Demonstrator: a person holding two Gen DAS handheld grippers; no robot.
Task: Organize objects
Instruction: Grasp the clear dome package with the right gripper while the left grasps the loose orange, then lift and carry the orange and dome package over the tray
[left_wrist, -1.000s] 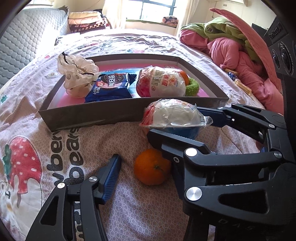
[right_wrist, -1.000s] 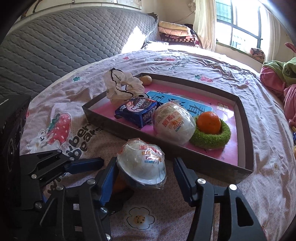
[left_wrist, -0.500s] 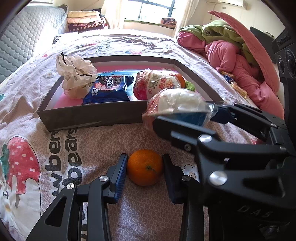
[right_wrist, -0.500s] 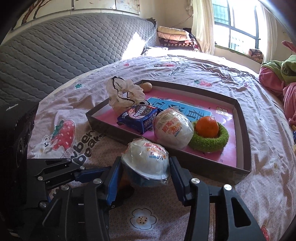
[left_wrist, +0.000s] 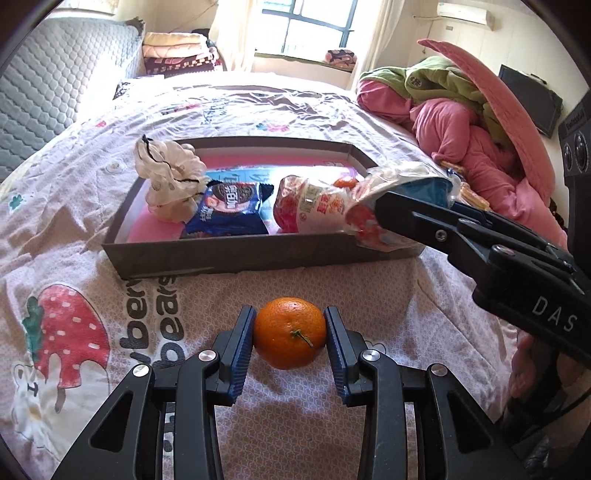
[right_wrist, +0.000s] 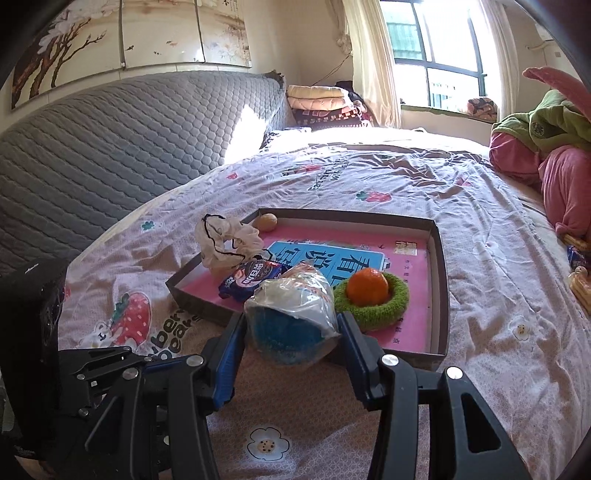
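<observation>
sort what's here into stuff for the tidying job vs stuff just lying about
Job:
round orange, in left gripper
plastic-wrapped blue bowl, in right gripper
shallow grey box

Lying about:
pink and green bedding pile
folded blankets

Bare bedsheet (left_wrist: 332, 288) lies open before the box (left_wrist: 236, 254); its near wall bars twelve o'clock, its pink floor (right_wrist: 417, 325) clear at two.

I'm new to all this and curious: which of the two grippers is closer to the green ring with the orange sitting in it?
The right. The right gripper, holding a wrapped bowl, sits beside the green ring at the tray's near wall. The left gripper grips a loose orange over the bedsheet, short of the tray.
</observation>
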